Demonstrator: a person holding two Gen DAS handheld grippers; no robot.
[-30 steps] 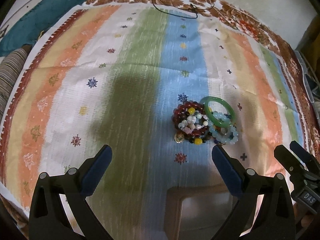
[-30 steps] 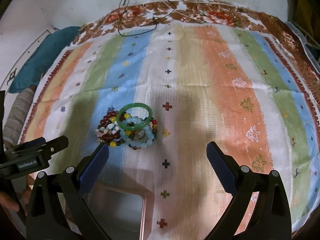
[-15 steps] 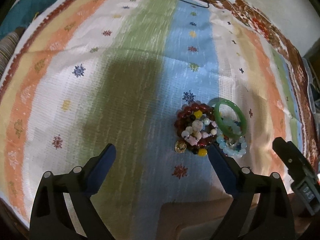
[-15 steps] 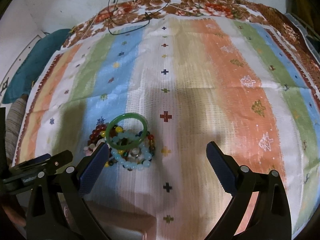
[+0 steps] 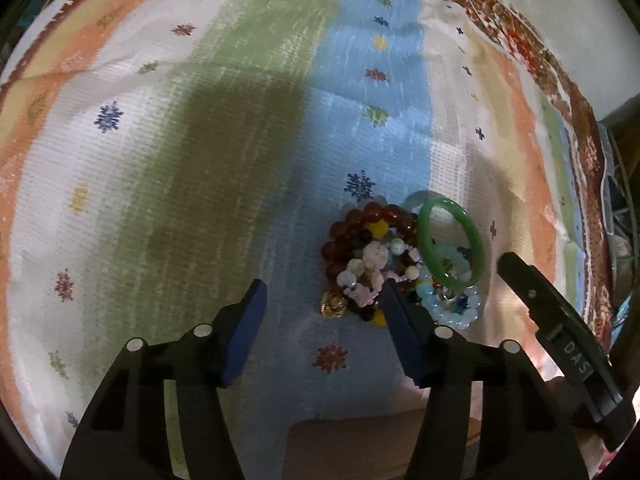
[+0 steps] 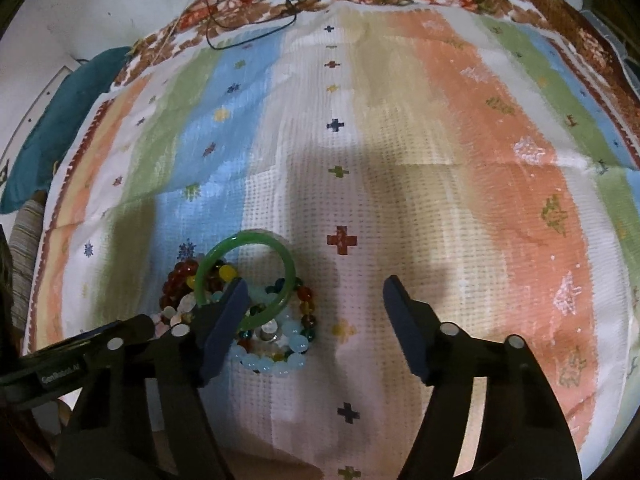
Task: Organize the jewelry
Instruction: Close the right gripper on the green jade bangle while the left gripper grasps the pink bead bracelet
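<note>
A pile of jewelry lies on the striped cloth: a green jade bangle (image 5: pixel 450 246) (image 6: pixel 250 276), a dark red bead bracelet (image 5: pixel 360 232) (image 6: pixel 180 280), a pale blue bead bracelet (image 5: pixel 456 312) (image 6: pixel 276 354), white and pink beads (image 5: pixel 368 268) and a small gold charm (image 5: pixel 334 304). My left gripper (image 5: pixel 322 306) is open, low over the cloth, its right finger at the pile's near edge. My right gripper (image 6: pixel 314 312) is open, its left finger over the bangle's near side; it also shows in the left wrist view (image 5: pixel 560 320).
The striped cloth (image 6: pixel 440 160) covers the whole surface. A thin black cord (image 6: pixel 248 20) lies at its far edge. A teal cushion (image 6: pixel 60 132) sits at the far left. A tan box edge (image 5: pixel 360 440) shows below the left gripper.
Both grippers have moved forward and down toward the jewelry pile, and their jaws have narrowed somewhat. The pile itself has not moved.
</note>
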